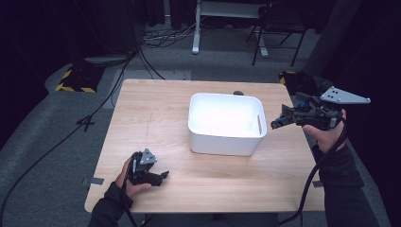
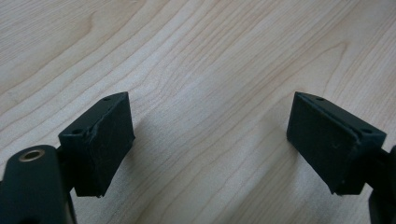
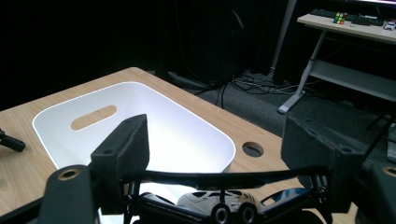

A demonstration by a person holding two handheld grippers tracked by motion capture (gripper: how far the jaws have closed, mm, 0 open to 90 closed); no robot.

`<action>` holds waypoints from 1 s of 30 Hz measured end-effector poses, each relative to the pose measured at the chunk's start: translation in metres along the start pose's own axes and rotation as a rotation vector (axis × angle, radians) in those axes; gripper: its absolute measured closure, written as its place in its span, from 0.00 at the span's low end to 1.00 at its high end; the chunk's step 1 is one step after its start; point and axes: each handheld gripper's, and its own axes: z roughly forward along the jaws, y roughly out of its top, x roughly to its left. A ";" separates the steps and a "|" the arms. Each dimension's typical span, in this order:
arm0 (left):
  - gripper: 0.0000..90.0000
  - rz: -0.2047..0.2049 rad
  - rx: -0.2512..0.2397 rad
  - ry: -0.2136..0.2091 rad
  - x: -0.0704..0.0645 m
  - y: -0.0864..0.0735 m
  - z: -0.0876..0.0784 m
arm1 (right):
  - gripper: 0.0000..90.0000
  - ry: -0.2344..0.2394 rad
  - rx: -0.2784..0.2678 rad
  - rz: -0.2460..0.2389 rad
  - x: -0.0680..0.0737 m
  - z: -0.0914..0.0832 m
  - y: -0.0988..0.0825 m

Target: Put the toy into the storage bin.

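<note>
The right gripper (image 1: 276, 124) hovered at the white bin's (image 1: 226, 124) right rim, jaws apart, a toy car (image 3: 219, 200) lying below them in the bin. The left gripper (image 1: 163, 176) rested open on the desk (image 1: 156, 118) near the bin's front-left. Judging by this, reaching in for the car came next.

Inside the white bin (image 1: 226, 124), glare washes out the floor — contents unreadable from the high view. In the right gripper view, a small toy car (image 3: 219, 201) sits half hidden behind the right gripper (image 3: 215, 154) — its lower part cut off by the frame edge.
</note>
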 end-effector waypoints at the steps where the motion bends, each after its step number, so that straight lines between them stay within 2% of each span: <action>1: 0.17 0.002 -0.002 0.002 0.000 0.000 0.000 | 0.27 0.000 0.000 -0.003 0.000 0.000 0.002; 8: 0.17 0.000 -0.002 0.003 0.000 0.000 0.000 | 0.27 0.007 -0.011 -0.016 0.004 -0.002 0.013; 14: 0.17 0.004 -0.004 0.004 0.000 0.000 0.000 | 0.27 0.017 -0.013 -0.046 0.006 -0.002 0.021; 15: 0.17 0.003 -0.002 0.002 0.000 0.000 0.000 | 0.27 0.026 -0.015 -0.034 0.007 0.000 0.023; 20: 0.17 0.002 -0.002 0.006 0.000 0.000 0.000 | 0.27 0.035 0.004 -0.046 0.010 0.006 0.027; 30: 0.17 0.003 -0.002 0.007 0.000 0.000 0.000 | 0.27 0.073 -0.005 -0.054 0.020 0.017 0.036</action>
